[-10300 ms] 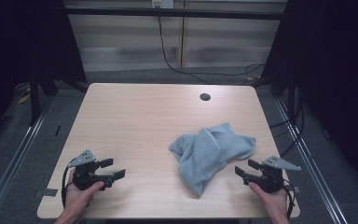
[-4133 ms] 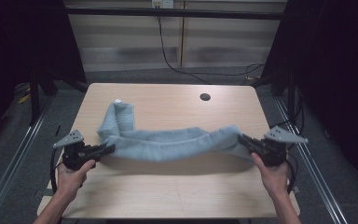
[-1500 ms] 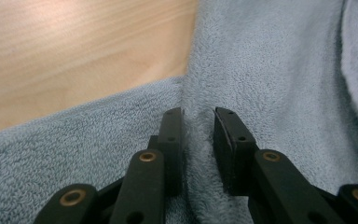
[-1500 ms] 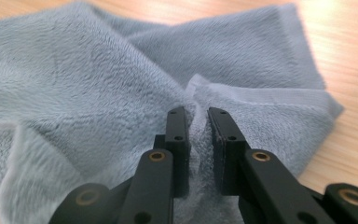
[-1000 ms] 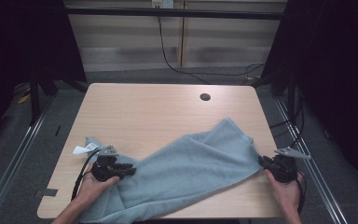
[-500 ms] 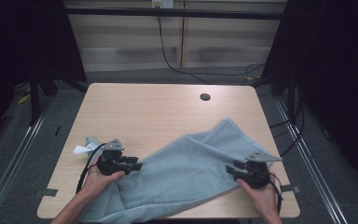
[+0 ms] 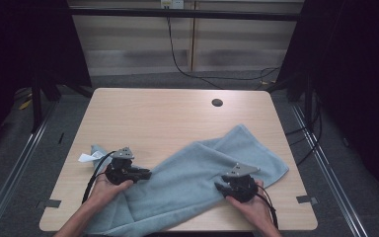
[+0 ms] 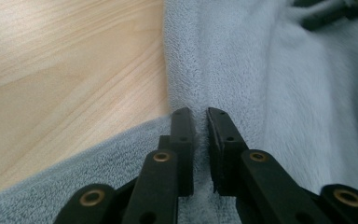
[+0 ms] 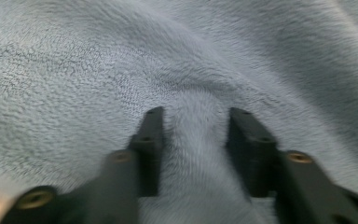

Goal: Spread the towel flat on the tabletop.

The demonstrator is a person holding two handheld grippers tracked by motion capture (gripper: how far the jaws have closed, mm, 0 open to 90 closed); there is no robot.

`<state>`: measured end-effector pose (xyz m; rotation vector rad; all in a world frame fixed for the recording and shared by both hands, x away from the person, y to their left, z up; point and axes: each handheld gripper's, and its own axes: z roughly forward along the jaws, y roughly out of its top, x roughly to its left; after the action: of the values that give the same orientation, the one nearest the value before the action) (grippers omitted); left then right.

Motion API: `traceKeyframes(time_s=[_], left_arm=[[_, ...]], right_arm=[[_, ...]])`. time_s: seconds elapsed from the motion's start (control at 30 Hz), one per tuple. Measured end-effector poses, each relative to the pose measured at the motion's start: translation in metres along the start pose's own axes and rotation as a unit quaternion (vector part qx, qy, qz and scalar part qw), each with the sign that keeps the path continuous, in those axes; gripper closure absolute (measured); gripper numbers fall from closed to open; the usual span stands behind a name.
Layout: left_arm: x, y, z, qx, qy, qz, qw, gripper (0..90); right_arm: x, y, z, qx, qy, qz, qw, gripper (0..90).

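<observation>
High view | towel (image 7: 197,182) long axis near-left to far-right | left gripper (image 7: 145,174) pinching fold | right gripper (image 7: 218,187) spread, closing

The towel (image 7: 197,177) is soft cloth, a pale blue-grey terry with a fuzzy, matt nap. The tabletop (image 7: 153,118) is light wood with a visible grain and a smooth, faintly satin finish. Each gripper (image 8: 199,122) has matt black jaws that look like plastic, set with small brassy metal rivets.
</observation>
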<state>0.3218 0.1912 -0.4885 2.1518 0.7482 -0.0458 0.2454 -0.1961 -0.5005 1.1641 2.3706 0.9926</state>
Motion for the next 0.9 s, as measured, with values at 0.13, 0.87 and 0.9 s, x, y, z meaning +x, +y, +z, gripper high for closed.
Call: traceKeyframes(time_s=[0.13, 0.87, 0.9], left_arm=[[-0.002, -0.001, 0.002, 0.005, -0.001, 0.001, 1.0, 80.1], [-0.019, 0.001, 0.008, -0.008, -0.036, -0.029, 0.9989, 70.1], [-0.016, 0.002, 0.003, -0.013, -0.036, -0.028, 0.9989, 69.2]], right_arm=[[-0.021, 0.014, 0.014, 0.003, -0.008, 0.01, 0.9999, 80.6], [-0.062, 0.119, 0.111, -0.04, 0.01, 0.06, 0.9974, 70.2], [-0.056, 0.119, 0.104, -0.044, 0.006, 0.046, 0.9979, 65.1]])
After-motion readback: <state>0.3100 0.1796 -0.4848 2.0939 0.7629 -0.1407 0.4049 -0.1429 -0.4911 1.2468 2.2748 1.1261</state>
